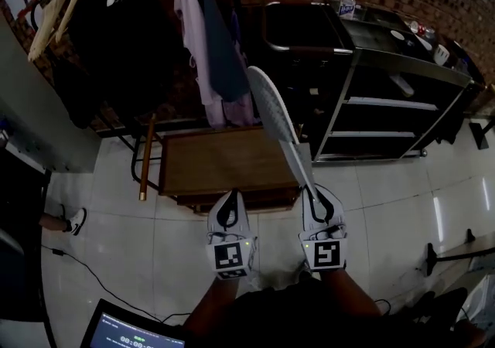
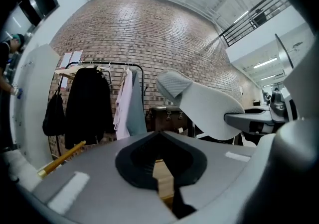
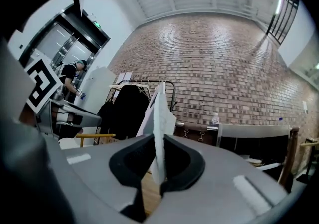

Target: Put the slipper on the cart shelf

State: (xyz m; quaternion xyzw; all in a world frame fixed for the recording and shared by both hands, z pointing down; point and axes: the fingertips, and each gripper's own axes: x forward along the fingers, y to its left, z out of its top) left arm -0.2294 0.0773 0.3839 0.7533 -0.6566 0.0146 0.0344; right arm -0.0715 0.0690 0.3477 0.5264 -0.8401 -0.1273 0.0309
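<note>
A: Anything reading? Labels, nos., brands?
B: Nothing's coming through clearly. Laptop screen (image 1: pixel 128 332) is showing lines of txt, too small to read. Bottle (image 1: pixel 347 5) label's blurring out.
A: Signs?
B: Green sign (image 3: pixel 95 25) by the door frame is glowing, wording illegible. Wall papers (image 2: pixel 66 59) are sitting too far off. Left cube (image 1: pixel 230 256) & right cube (image 1: pixel 325 254) are showing b/w square markers only, no chars

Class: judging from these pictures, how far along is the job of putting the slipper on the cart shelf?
Done: the slipper is picked up, clamped in the right gripper. In hand: it is in the air above a wooden table, apart from the cart. Left: setting it on a shelf. The left gripper is shut, empty.
</note>
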